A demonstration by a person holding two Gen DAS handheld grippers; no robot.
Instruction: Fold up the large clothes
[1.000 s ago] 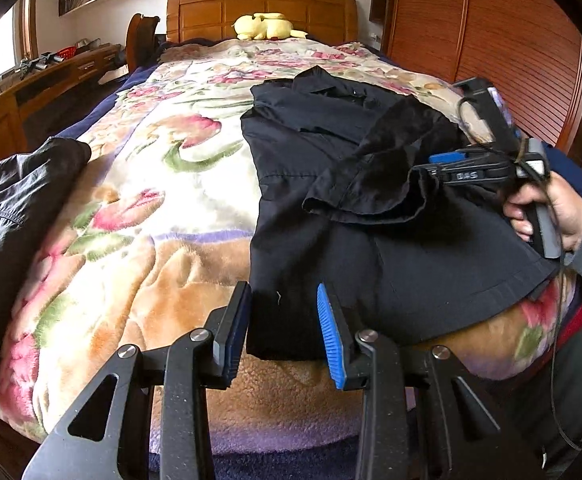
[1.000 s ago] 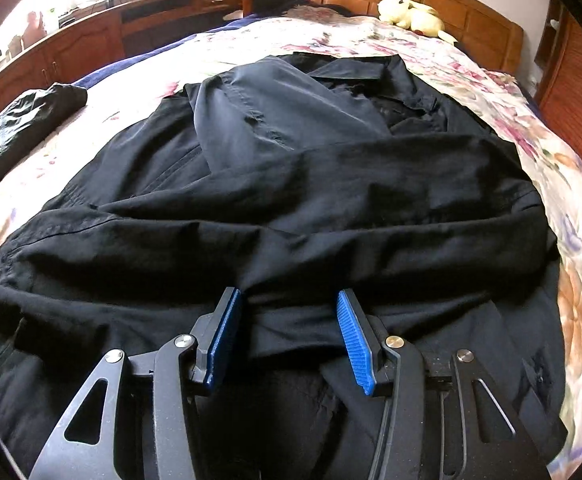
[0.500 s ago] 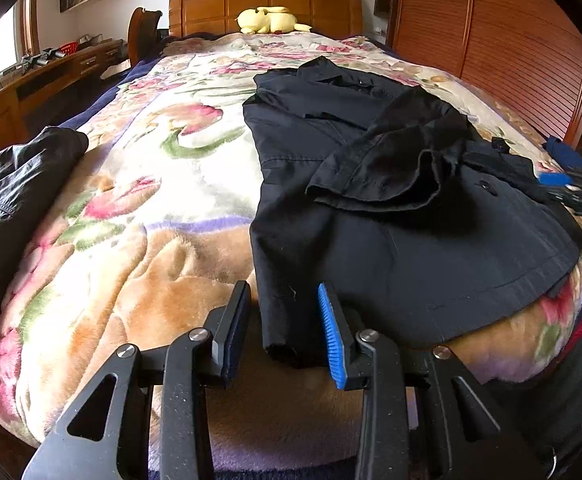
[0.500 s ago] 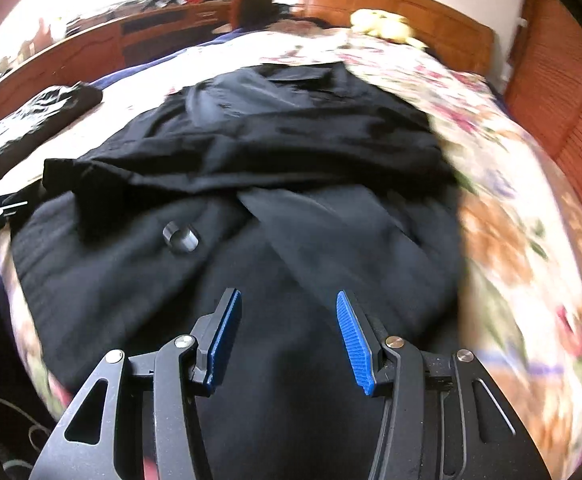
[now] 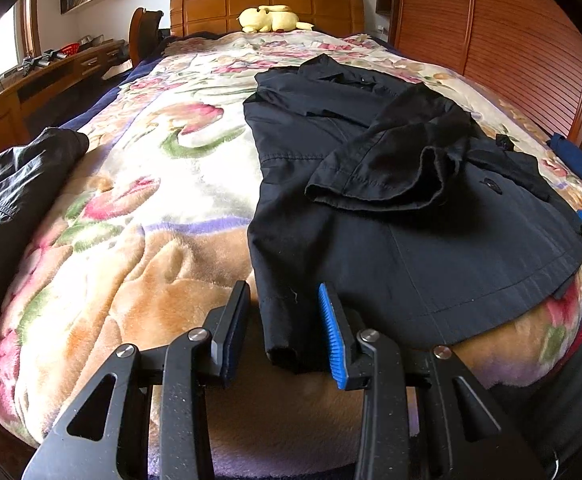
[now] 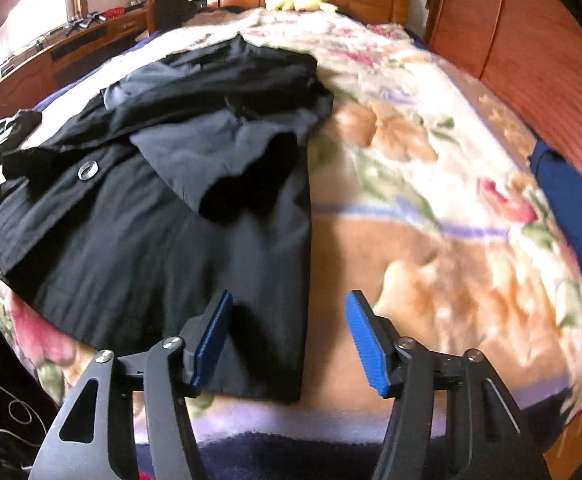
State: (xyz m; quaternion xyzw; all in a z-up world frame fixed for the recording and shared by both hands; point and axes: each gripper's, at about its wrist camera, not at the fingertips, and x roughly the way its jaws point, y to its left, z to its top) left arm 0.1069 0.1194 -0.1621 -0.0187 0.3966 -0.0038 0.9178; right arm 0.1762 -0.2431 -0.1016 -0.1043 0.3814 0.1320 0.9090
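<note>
Your left gripper (image 5: pixel 283 328) is released at the foot of the bed (image 5: pixel 139 208), its blue pads spread to either side of the near left hem corner of the coat (image 5: pixel 391 240) without pinching it. Whether the pads touch the cloth cannot be told. Your right gripper (image 6: pixel 289 340) is also released, jaws wide, at the coat's (image 6: pixel 171 240) near right hem corner; the left pad overlaps the cloth in the view and the right pad sits over bare blanket (image 6: pixel 451 240).

The coat lies lengthwise on the bed, collar toward the headboard (image 5: pixel 267 4), hem at the foot edge. Both sleeves (image 5: pixel 379 172) are folded inward across its body, cuffs open toward you. A button (image 6: pixel 87 169) shows on the front panel.

A second dark garment (image 5: pixel 15 184) lies bunched at the bed's left edge, well apart from the coat. A yellow plush (image 5: pixel 273 19) rests against the headboard. A desk (image 5: pixel 47 76) runs along the bed's left side; a slatted wardrobe (image 5: pixel 511 48) stands on its right.
</note>
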